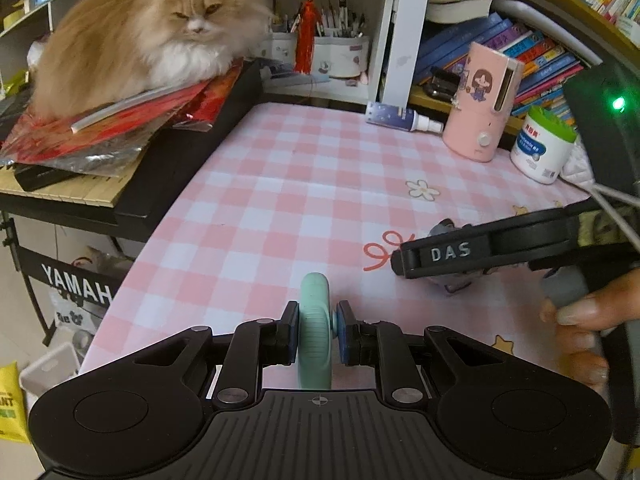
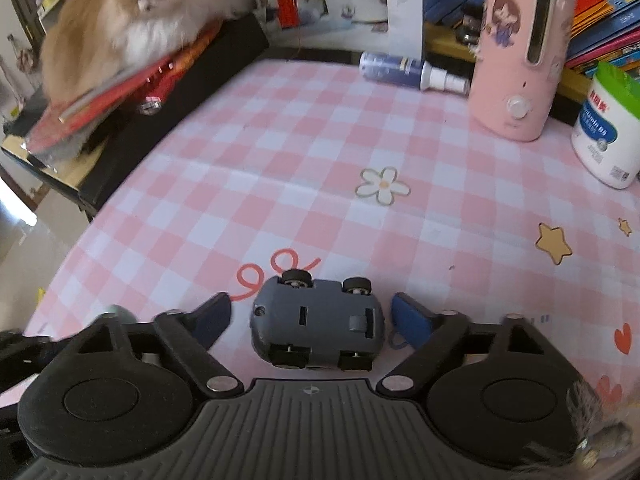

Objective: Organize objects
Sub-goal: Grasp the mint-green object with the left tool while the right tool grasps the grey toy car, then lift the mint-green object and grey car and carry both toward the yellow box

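Note:
My left gripper [image 1: 316, 330] is shut on a mint-green ribbed disc [image 1: 315, 332], held on edge above the pink checked tablecloth [image 1: 280, 184]. My right gripper [image 2: 310, 316] is open, its blue pads on either side of a grey toy car [image 2: 316, 320] that lies wheels-up on the cloth. The pads do not touch the car. In the left wrist view the right gripper [image 1: 404, 260] shows from the side at right, with the car [image 1: 444, 226] mostly hidden behind it.
A pink humidifier [image 2: 520, 52], a white green-lidded jar [image 2: 608, 128] and a spray bottle [image 2: 412, 72] stand at the table's back right. A cat [image 1: 148, 36] lies on red papers on a keyboard at left. Bookshelves stand behind.

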